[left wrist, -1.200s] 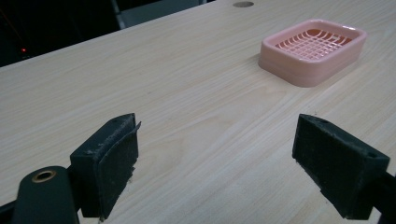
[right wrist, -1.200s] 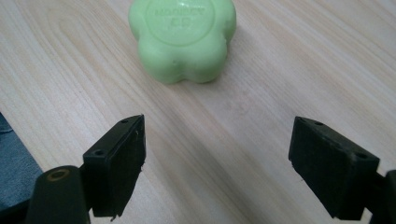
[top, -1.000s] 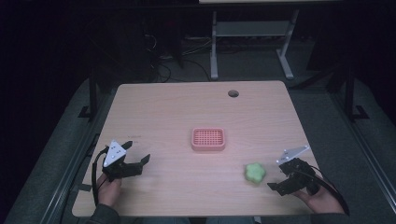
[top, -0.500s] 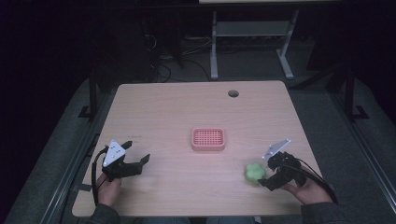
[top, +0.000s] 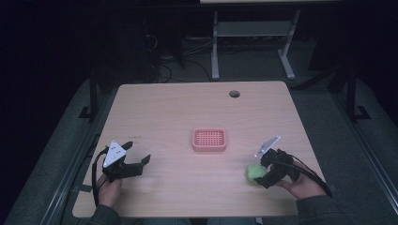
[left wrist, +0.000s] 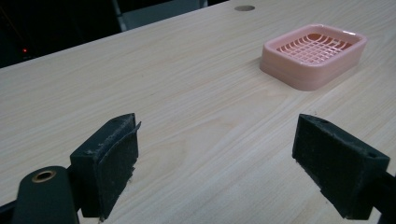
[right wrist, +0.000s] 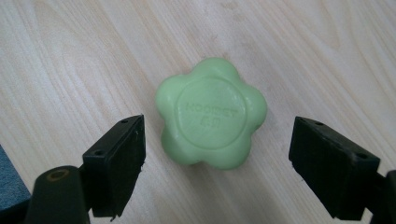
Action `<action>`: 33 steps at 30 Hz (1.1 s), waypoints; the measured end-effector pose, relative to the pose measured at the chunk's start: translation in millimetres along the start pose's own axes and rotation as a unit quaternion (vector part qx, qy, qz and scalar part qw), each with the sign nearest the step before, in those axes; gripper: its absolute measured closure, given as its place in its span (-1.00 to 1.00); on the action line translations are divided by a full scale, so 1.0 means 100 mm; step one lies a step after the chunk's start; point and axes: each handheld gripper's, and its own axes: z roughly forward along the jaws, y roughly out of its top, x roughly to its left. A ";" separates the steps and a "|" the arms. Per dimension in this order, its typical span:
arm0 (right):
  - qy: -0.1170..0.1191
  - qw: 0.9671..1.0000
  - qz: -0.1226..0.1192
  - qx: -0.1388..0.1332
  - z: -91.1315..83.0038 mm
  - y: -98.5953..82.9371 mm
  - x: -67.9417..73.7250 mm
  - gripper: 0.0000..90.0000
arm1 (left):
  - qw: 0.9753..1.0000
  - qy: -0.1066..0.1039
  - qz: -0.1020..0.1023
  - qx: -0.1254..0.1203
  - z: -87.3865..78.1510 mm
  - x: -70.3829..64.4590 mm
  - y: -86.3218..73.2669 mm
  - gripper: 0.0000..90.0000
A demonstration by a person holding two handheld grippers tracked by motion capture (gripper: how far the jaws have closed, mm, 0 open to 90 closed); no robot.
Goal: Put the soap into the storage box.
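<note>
A green flower-shaped soap [top: 254,172] [right wrist: 212,116] lies flat on the wooden table [top: 187,103] near the front right. My right gripper [top: 263,172] [right wrist: 217,140] is open, one jaw on each side of the soap, with clear gaps to it. A pink slotted soap dish [top: 209,139] [left wrist: 314,53] sits empty at the table's middle. At the front left my left gripper [top: 137,153] [left wrist: 217,135] rests low over bare wood, open and holding nothing, pointing toward the dish.
A round cable hole [top: 234,93] sits near the table's far edge. Metal desk legs [top: 215,47] and cables stand on the dark floor beyond. Bare wood lies between the two grippers and around the dish.
My right gripper has moved left, from right of the soap to astride it. The soap, the dish and the left gripper have stayed put.
</note>
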 end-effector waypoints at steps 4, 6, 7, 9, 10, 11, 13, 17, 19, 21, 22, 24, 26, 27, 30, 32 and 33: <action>0.006 1.000 0.000 0.010 0.04 0.03 -0.01 -0.59 | 1.000 0.000 0.000 0.002 0.00 0.00 0.00 -0.69; 0.005 1.000 -0.004 0.013 0.06 0.04 -0.01 -0.59 | 1.000 0.000 0.000 0.002 -0.01 0.00 0.00 -0.69; 0.007 1.000 -0.003 0.014 0.07 0.05 -0.01 -0.59 | 1.000 0.000 0.000 0.003 -0.01 0.00 0.00 -0.69; 0.009 1.000 -0.005 0.017 0.09 0.05 0.00 -0.59 | 1.000 0.000 0.000 0.003 -0.01 0.00 0.00 -0.69; 0.009 1.000 -0.006 0.018 0.11 0.06 0.00 -0.59 | 1.000 0.000 0.000 0.003 -0.01 0.00 0.00 -0.69; 0.011 1.000 -0.007 0.022 0.12 0.06 0.00 -0.59 | 1.000 0.000 0.001 0.003 0.00 0.00 0.00 -0.69; 0.009 1.000 -0.009 0.025 0.14 0.07 0.00 -0.59 | 1.000 0.000 0.000 0.004 0.00 0.00 0.00 -0.69; 0.010 0.999 -0.012 0.034 0.18 0.09 0.01 -0.59 | 1.000 0.000 0.000 0.001 0.00 0.00 0.00 -0.69; 0.008 0.999 -0.018 0.038 0.20 0.11 0.01 -0.59 | 1.000 0.000 0.000 0.001 0.00 0.00 0.00 -0.69; 0.010 0.999 -0.017 0.041 0.22 0.12 0.01 -0.59 | 1.000 0.000 0.000 0.001 0.00 0.00 0.00 -0.69; 0.009 0.999 -0.019 0.043 0.23 0.12 0.01 -0.59 | 1.000 0.000 0.000 0.001 0.00 0.00 0.00 -0.69; 0.009 0.999 -0.020 0.047 0.25 0.13 0.01 -0.59 | 1.000 0.000 0.000 0.001 0.00 0.00 0.00 -0.69; 0.013 0.998 -0.022 0.051 0.27 0.14 0.01 -0.59 | 1.000 0.000 0.000 0.001 0.00 0.00 0.00 -0.69; 0.012 0.998 -0.021 0.054 0.28 0.14 0.01 -0.59 | 1.000 0.000 0.001 0.001 0.00 0.00 0.00 -0.69; 0.013 0.998 -0.023 0.061 0.31 0.16 0.01 -0.59 | 1.000 0.001 0.000 0.001 0.00 0.00 0.00 -0.69; 0.014 0.998 -0.027 0.061 0.33 0.16 0.00 -0.59 | 1.000 0.001 0.000 0.000 0.00 0.00 0.00 -0.69; 0.017 0.998 -0.026 0.063 0.34 0.17 0.00 -0.58 | 1.000 0.001 0.000 0.000 0.00 0.00 0.00 -0.69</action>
